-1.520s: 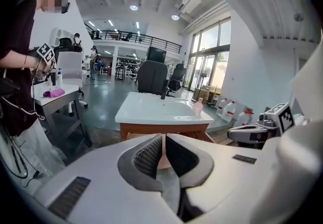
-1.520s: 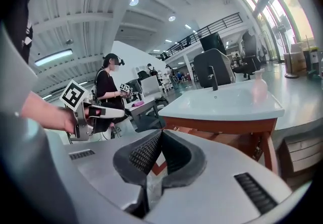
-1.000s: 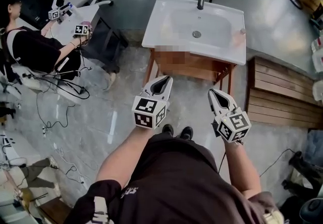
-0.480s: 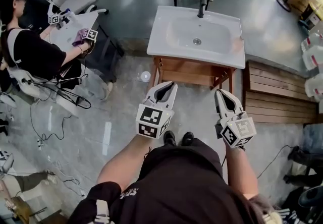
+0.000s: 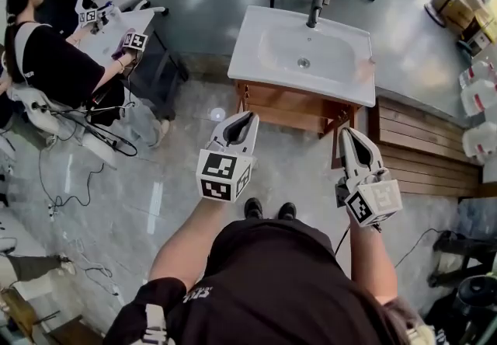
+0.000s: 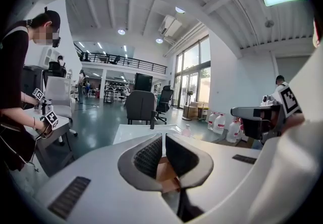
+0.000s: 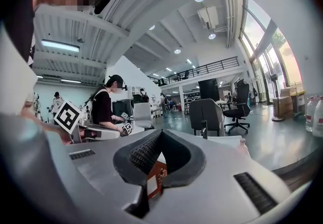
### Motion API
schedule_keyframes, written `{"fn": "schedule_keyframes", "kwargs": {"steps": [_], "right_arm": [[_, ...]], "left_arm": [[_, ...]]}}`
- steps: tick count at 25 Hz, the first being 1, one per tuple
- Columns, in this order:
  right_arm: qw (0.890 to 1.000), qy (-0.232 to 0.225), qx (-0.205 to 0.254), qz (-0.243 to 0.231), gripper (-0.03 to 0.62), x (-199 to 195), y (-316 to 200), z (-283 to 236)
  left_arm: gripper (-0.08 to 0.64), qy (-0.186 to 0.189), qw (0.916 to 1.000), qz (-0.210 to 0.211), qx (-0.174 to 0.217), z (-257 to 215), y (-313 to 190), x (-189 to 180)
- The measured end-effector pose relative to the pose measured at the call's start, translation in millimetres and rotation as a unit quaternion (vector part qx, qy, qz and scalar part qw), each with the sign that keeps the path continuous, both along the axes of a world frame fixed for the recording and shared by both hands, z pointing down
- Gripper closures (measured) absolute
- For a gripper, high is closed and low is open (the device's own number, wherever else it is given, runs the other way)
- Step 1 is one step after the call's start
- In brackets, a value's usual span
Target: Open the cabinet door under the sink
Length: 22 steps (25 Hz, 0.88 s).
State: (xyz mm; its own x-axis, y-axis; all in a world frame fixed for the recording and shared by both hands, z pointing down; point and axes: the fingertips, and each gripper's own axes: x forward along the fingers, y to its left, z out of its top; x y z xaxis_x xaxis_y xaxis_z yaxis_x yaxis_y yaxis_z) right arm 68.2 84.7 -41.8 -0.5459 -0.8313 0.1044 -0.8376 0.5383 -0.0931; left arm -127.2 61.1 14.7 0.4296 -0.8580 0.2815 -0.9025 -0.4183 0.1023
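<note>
The white sink (image 5: 307,52) with its dark faucet (image 5: 314,8) stands on a wooden cabinet (image 5: 295,110) ahead of me. My left gripper (image 5: 249,115) is held in the air short of the cabinet's left front, apart from it. Its jaws are drawn together to a thin slit with nothing between them (image 6: 164,136). My right gripper (image 5: 349,132) hangs before the cabinet's right leg, shut and empty (image 7: 161,133). Both gripper views look level over the sink top (image 6: 136,132), with cabinet wood (image 7: 157,175) showing behind the jaws. The cabinet door is not clearly seen.
A seated person (image 5: 54,64) works with grippers at a white table at the left. Cables (image 5: 70,180) trail over the floor there. A slatted wooden platform (image 5: 419,149) lies right of the cabinet, with water jugs (image 5: 477,95) beyond. Office chairs stand behind the sink.
Both grippers have risen and look closer to the camera; the right one has shifted slightly rightward. Their jaws have stayed together. The view has shifted a little over the sink.
</note>
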Motion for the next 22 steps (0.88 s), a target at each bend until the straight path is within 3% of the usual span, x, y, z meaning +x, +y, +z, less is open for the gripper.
{"fn": "schedule_keyframes", "kwargs": {"steps": [14,22], "right_arm": [[0.999,0.007,-0.005,-0.042,0.581,-2.1,-7.3,6.5],[0.999,0.007,-0.01,-0.03,0.581,14.8,-9.1,4.2]], "left_arm": [[0.526,-0.024,0.9995,-0.017,0.013,-5.6,1.9,23.8],[0.526,-0.019,0.9995,-0.021,0.014,-10.4,-1.4,30.4]]}}
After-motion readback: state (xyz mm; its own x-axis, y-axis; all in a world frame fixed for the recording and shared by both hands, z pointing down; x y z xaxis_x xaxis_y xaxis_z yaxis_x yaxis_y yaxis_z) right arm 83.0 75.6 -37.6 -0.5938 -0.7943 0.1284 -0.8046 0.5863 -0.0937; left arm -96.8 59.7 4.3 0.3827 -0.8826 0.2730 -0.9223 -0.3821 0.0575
